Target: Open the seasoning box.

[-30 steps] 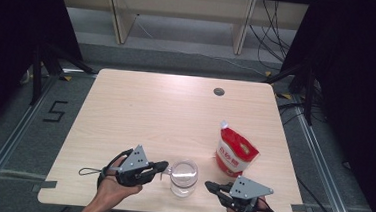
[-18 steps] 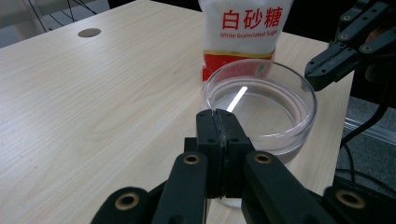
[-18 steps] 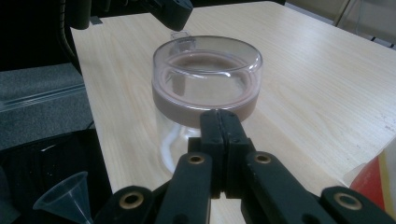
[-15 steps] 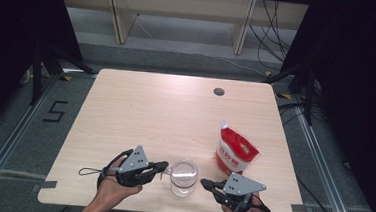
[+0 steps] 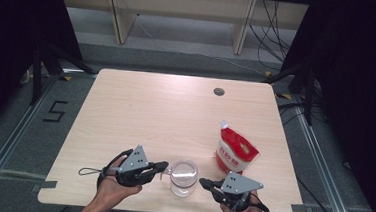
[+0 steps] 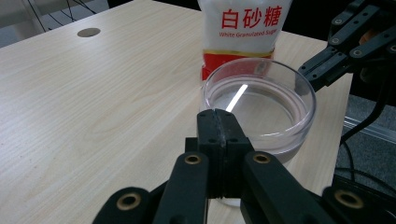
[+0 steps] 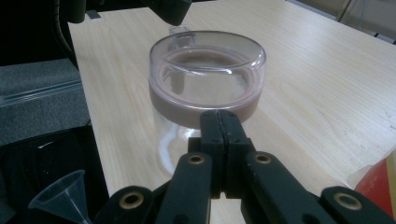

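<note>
Where the two grippers point toward each other near the person's edge of the surface (image 5: 140,107), a clear glass jar (image 5: 183,177) stands upright between them. The jar is transparent, round and open-topped, with a small tab or handle on the rim at the side toward the left gripper (image 5: 161,167). In the left gripper view the jar (image 6: 259,105) sits directly ahead of the jaw tips, which are pressed flat together with nothing between them; whether the tips touch the glass I cannot tell. In the right gripper view the jar (image 7: 208,77) likewise stands just beyond the jaws, which are also fully closed and empty. The right gripper (image 5: 204,183) lies just beside the jar on the opposite side from the left one. Beyond the right gripper and farther from the person stands a red and white pouch of white granulated sugar (image 5: 235,152), upright and near the jar but apart from it. A small clear funnel (image 7: 63,193) appears low at the left of the right gripper view. A dark round grommet (image 5: 219,91) sits near the far edge of the surface.
</note>
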